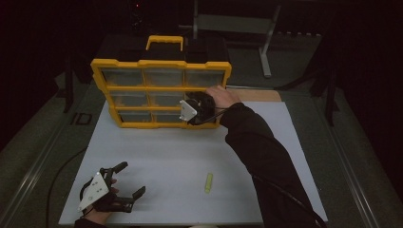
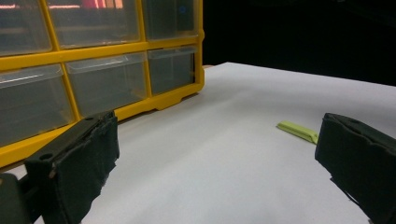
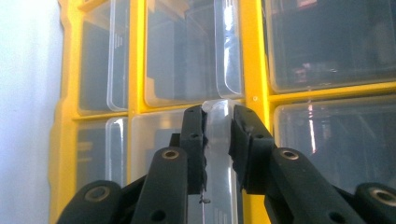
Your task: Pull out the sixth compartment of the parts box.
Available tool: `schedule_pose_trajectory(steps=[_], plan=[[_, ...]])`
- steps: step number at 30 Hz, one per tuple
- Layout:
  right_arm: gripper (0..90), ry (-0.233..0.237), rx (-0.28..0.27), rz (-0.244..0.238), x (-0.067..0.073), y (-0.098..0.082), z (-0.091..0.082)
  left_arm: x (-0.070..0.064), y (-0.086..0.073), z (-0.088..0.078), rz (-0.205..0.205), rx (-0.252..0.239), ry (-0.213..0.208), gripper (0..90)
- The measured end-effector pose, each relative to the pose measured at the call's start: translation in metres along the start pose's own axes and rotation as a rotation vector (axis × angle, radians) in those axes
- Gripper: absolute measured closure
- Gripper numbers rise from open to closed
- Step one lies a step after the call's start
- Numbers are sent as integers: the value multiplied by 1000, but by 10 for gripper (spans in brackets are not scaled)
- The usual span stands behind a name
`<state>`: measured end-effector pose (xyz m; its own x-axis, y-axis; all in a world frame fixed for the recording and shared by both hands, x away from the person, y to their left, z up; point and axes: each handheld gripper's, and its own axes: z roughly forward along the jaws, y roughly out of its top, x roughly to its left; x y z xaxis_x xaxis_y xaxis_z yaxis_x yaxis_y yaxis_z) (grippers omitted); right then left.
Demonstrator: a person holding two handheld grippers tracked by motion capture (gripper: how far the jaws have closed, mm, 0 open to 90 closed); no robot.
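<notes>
Item 1, lower left of the high view: left gripper (image 1: 127, 179), jaws spread wide with nothing between them, resting on the white rectangular table board (image 1: 157, 152).

Item 2, lower centre: small yellow-green flat plastic stick (image 1: 208, 183), lying loose on the board, well apart from both grippers.

Item 3, upper centre: yellow-framed plastic organiser case with clear drawers (image 1: 161, 88), standing upright at the far edge of the board, handle on top.

Item 4, centre right: right gripper (image 3: 218, 122), jaws pressed onto the clear plastic drawer lip (image 3: 217, 123) of a drawer in the case's right part; which row cannot be told.

Handling note, as a judgement: the step is drawing this drawer out. Keep the pinch square on the lip and pull straight back along the drawer's run; a skewed pull could jam it or tip the upright case.
</notes>
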<state>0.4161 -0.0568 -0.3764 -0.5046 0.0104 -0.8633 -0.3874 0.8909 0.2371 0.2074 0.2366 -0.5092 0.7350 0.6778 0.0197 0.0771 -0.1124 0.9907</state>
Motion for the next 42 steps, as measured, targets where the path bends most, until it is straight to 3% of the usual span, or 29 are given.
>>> schedule_pose_trajectory(steps=[14,25,42], plan=[[756,29,-30,5,4,1,-12,0,0,1,2,1,-1,6],[754,86,-49,25,7,6,-25,0,0,2,-2,3,-3,6],[751,131,-99,28,20,14,-50,0,0,2,-3,6,-4,6]])
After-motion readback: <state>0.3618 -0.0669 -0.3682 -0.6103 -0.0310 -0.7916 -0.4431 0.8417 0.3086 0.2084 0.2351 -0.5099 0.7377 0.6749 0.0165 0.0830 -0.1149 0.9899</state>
